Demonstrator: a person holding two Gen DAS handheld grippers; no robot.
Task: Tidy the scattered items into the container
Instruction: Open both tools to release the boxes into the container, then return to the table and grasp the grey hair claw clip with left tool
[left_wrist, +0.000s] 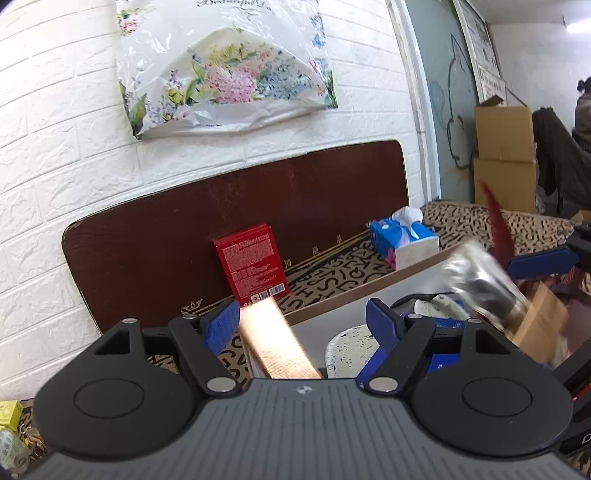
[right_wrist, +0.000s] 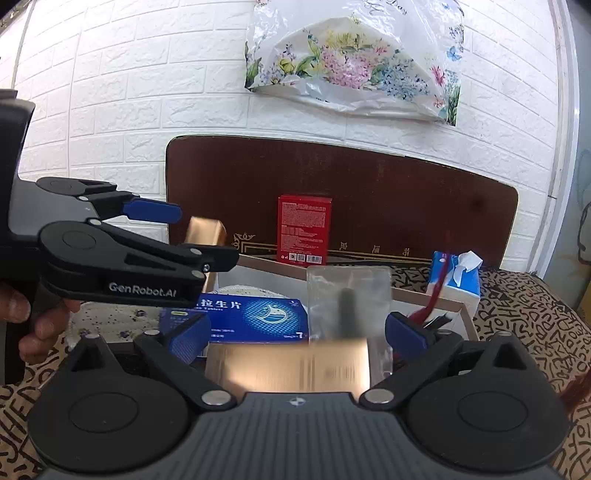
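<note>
An open cardboard box (right_wrist: 428, 297) is the container; its rim also shows in the left wrist view (left_wrist: 343, 291). Inside lie a blue medicine box (right_wrist: 255, 314), a speckled white pad (right_wrist: 110, 317) and a red feather (right_wrist: 439, 280). My right gripper (right_wrist: 295, 332) is open, with a blurred gold box (right_wrist: 288, 365) and a clear packet with a dark object (right_wrist: 349, 299) between its fingers over the container. My left gripper (left_wrist: 303, 319) is open, with another gold box (left_wrist: 277, 339) between its fingers at the container's left edge. It shows in the right wrist view (right_wrist: 195, 229).
A red box (right_wrist: 304, 229) stands upright against the dark brown headboard (right_wrist: 369, 192). A blue tissue pack (right_wrist: 456, 280) lies right of the container. The surface has a letter-patterned cover (right_wrist: 535, 332). A floral plastic bag (right_wrist: 351, 62) hangs on the white brick wall.
</note>
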